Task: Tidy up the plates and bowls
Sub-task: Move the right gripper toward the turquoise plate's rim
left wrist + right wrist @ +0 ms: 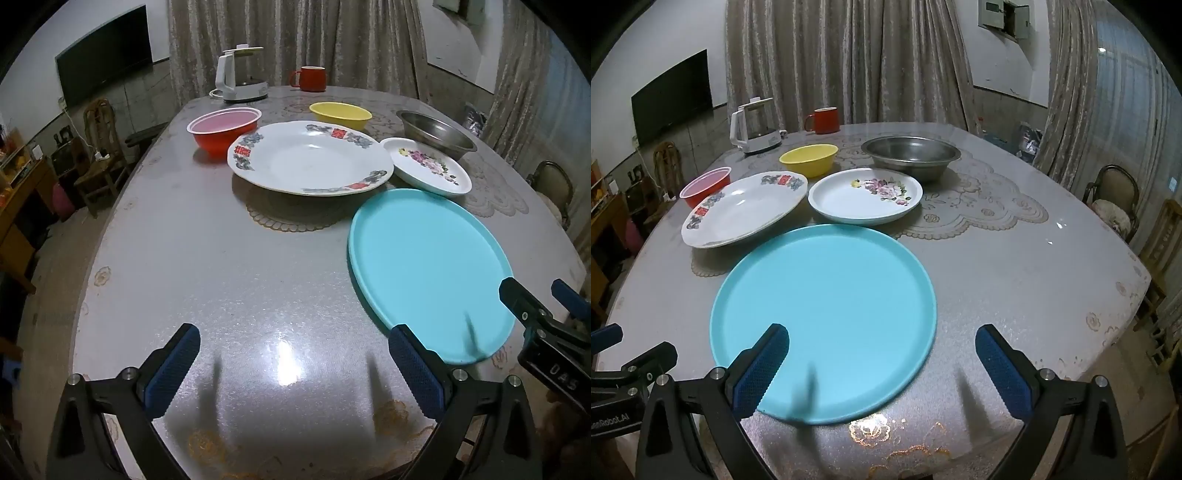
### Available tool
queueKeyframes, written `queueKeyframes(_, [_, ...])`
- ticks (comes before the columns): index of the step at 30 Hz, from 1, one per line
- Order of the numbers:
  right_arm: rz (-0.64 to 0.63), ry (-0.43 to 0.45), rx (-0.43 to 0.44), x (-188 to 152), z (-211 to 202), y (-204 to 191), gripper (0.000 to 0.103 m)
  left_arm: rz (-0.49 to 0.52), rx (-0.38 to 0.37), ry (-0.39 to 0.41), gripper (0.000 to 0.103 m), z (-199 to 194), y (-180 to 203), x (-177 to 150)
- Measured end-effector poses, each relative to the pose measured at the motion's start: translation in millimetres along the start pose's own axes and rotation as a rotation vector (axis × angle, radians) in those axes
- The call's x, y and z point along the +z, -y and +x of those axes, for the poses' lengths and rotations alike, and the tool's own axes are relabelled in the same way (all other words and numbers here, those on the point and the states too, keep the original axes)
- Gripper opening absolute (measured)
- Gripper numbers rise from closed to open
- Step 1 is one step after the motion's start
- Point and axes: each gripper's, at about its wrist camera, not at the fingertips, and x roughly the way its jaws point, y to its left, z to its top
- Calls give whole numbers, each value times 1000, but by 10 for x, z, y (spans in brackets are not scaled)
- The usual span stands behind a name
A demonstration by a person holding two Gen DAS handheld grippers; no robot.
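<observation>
Readable text: "DAS" on the right gripper [543,299] body in the left wrist view, "...enRobot.AI" on the left gripper [613,345] body in the right wrist view; the big white plate [310,157] carries red square characters on its rim among grey-blue motifs, too small to read. Both grippers released, jaws spread wide, nothing between the blue knurled pads [173,373] — both hang over the near edge of the table [184,258]. Tabletop: clear glossy cover over lace and gold floral cloth, rounded corners. Turquoise round tray [827,306], matte plastic, low raised rim, flat near the near edge; the right gripper's left finger sits over its near rim. Behind it the white rose-print plate [866,197], shallow and glossy, just beside the big white plate. Red plastic bowl [707,186] toward the left edge, yellow bowl [809,158] mid-table, steel basin [910,157] right of it — dull metal, round. Far edge: white kettle [753,127], red mug [823,120].
</observation>
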Motion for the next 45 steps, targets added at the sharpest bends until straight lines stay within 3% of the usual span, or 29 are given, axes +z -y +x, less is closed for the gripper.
queueKeyframes(45, [-5,-13,4,64,100,42,103,-5,-55,-48,103,101,49,53])
